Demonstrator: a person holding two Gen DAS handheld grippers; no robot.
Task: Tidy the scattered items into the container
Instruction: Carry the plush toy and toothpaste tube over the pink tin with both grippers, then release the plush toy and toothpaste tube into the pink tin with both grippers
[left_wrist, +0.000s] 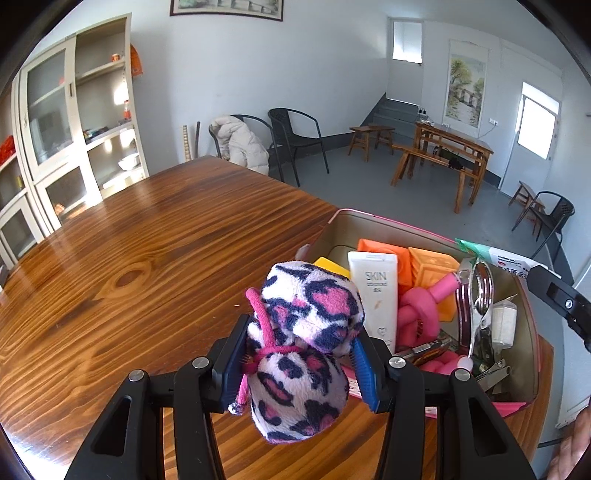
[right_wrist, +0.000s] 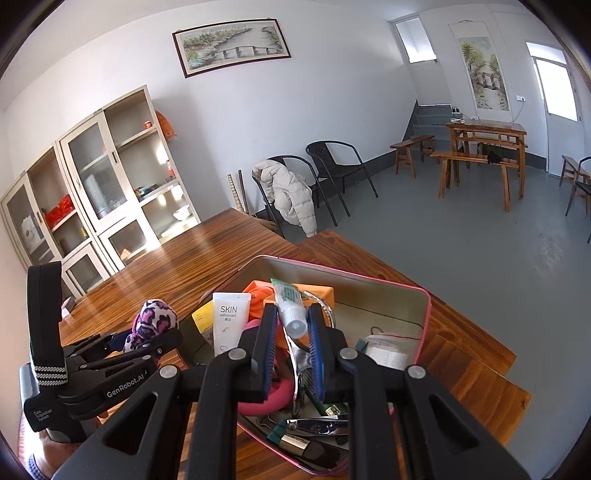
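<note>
Left wrist view: my left gripper (left_wrist: 299, 363) clamps the leopard plush (left_wrist: 303, 343) beside the tin (left_wrist: 532, 332). My right gripper (right_wrist: 291, 345) pinches a toothpaste tube (right_wrist: 291, 306) over the tin.

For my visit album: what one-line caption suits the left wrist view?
Left hand-held gripper clutches a leopard-print plush toy beside a pink-rimmed tin crowded with small items.

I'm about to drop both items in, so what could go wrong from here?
The pink tin is already crowded, so the leopard-print plush bow in the left tongs may perch on the SKIN tube and roll out. The toothpaste tube in the right tongs could snag the metal tool below.
</note>
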